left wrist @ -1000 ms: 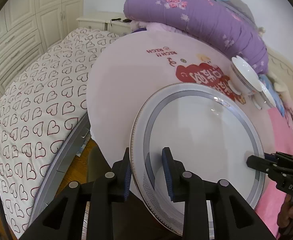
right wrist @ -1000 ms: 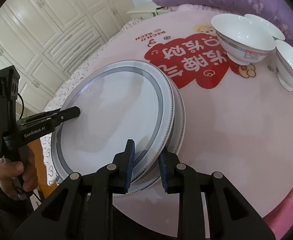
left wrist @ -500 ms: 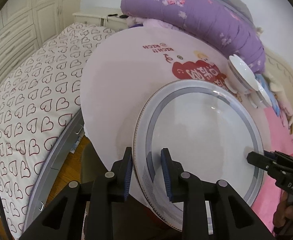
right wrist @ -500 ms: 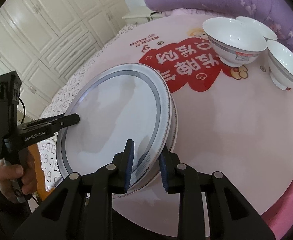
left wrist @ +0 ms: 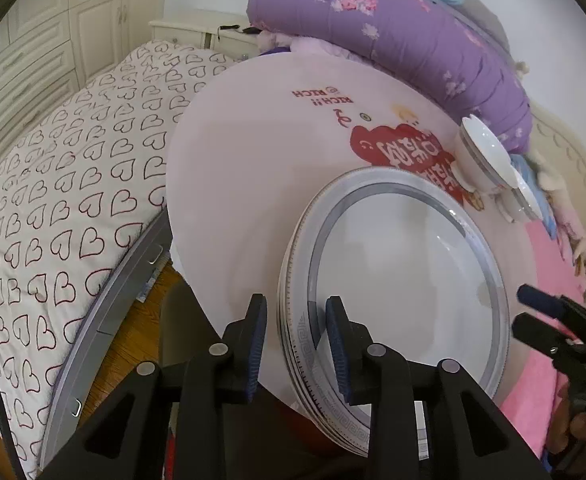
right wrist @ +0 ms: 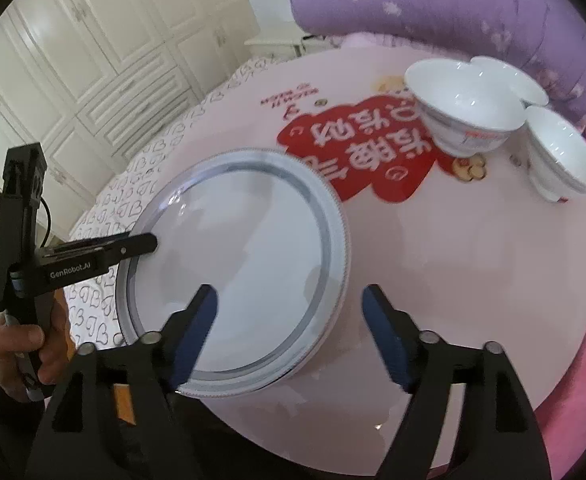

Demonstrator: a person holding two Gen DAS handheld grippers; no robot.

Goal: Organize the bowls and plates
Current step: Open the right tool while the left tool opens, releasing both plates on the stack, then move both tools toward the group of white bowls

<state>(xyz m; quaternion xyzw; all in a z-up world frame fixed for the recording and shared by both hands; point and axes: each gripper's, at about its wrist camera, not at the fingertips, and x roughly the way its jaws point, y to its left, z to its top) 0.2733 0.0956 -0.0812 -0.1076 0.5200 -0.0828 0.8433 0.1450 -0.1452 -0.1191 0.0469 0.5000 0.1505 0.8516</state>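
A stack of white plates with grey-blue rims (right wrist: 237, 260) lies on the round pink table (right wrist: 473, 280); it also shows in the left wrist view (left wrist: 405, 280). My left gripper (left wrist: 295, 348) straddles the stack's near rim with its jaws a little apart, not pressing it. My right gripper (right wrist: 289, 336) is open wide over the stack's opposite edge and holds nothing. Three white bowls stand at the table's far side: a large one (right wrist: 465, 108), one behind it (right wrist: 509, 80) and one to the right (right wrist: 561, 152).
A purple quilt roll (left wrist: 393, 40) lies behind the table. A bed with a heart-print sheet (left wrist: 53, 184) is to the left, with white wardrobes (right wrist: 73, 60) beyond. Pink bedding (left wrist: 541, 264) borders the table's right side.
My right gripper let go of the top plate's rim and opened wide. The top plate has settled flat on the stack. My left gripper's jaws loosened around the rim.
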